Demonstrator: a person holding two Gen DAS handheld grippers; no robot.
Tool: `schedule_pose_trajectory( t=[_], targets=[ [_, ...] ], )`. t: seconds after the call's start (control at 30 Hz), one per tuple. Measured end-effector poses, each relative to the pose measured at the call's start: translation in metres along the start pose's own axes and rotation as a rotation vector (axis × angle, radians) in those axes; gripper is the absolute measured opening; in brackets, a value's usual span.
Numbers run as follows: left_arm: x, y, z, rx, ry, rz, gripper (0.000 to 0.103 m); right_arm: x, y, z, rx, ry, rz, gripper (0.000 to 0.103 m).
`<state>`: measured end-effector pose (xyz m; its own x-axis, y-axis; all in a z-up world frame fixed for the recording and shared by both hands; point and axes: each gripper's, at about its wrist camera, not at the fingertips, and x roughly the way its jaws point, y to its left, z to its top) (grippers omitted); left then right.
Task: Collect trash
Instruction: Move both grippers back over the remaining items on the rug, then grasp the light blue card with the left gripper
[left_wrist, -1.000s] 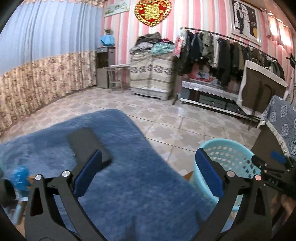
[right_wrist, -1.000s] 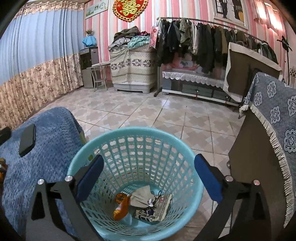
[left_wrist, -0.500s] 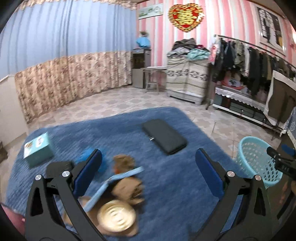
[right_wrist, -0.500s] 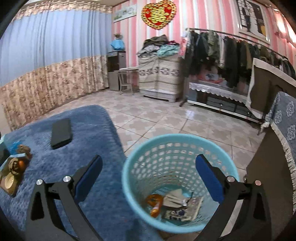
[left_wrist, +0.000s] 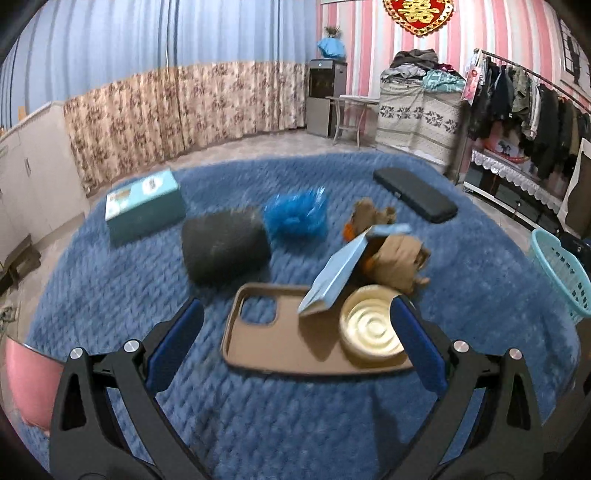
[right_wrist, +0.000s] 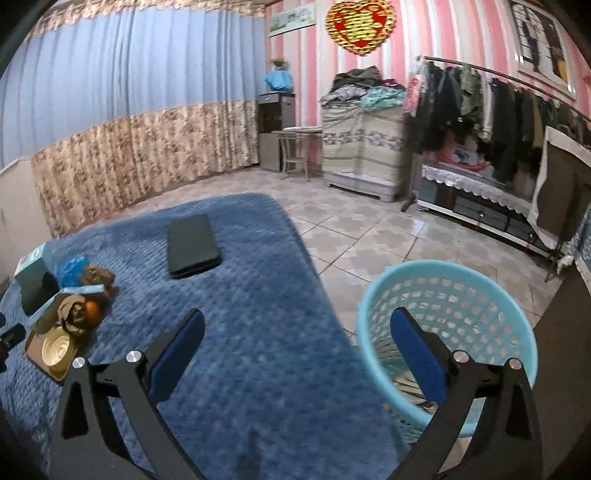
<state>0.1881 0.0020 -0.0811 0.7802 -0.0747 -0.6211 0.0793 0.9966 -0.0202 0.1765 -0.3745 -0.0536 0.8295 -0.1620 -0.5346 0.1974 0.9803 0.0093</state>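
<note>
Gold lid (left_wrist: 372, 329) between left tool (left_wrist: 295, 347) fingers

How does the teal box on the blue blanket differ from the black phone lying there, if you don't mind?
The teal box is a tall block with printed pictures on top; the black phone is a thin, plain slab. The box sits at the far left, the phone at the far right near the edge. Both rest flat on the blue blanket, untouched.
</note>
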Motion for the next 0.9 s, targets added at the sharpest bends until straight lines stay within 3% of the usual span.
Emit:
schedule_pose_trajectory(
  t=[0.13,0.27,0.33,0.4,0.5,0.73,0.9],
  targets=[
    [0.01,0.007,-0.003,-0.014,0.002,-0.017,0.094,0.006,0.023,-0.002,-0.062,0.02,0.018,0.098],
    [0.022,0.0,0.005,0.007,-0.002,-0.054,0.081,0.01,0.038,-0.003,-0.12,0.026,0.01,0.098],
    [0.03,-0.008,0.007,0.035,0.006,-0.054,0.068,0.012,0.042,-0.002,-0.125,0.035,0.018,0.098],
    [0.037,-0.01,0.009,0.04,0.03,-0.094,0.033,0.014,0.048,-0.003,-0.124,0.052,0.031,0.098],
    [0.037,-0.011,0.009,0.042,0.029,-0.116,0.012,0.016,0.058,-0.008,-0.135,0.08,0.06,0.098],
    [-0.002,0.003,0.003,0.093,-0.086,-0.054,0.007,0.0,0.106,-0.016,-0.17,0.069,0.185,0.098],
    [-0.028,0.033,-0.004,0.071,-0.112,-0.017,0.006,-0.005,0.137,-0.025,-0.235,0.087,0.216,0.098]
  ],
)
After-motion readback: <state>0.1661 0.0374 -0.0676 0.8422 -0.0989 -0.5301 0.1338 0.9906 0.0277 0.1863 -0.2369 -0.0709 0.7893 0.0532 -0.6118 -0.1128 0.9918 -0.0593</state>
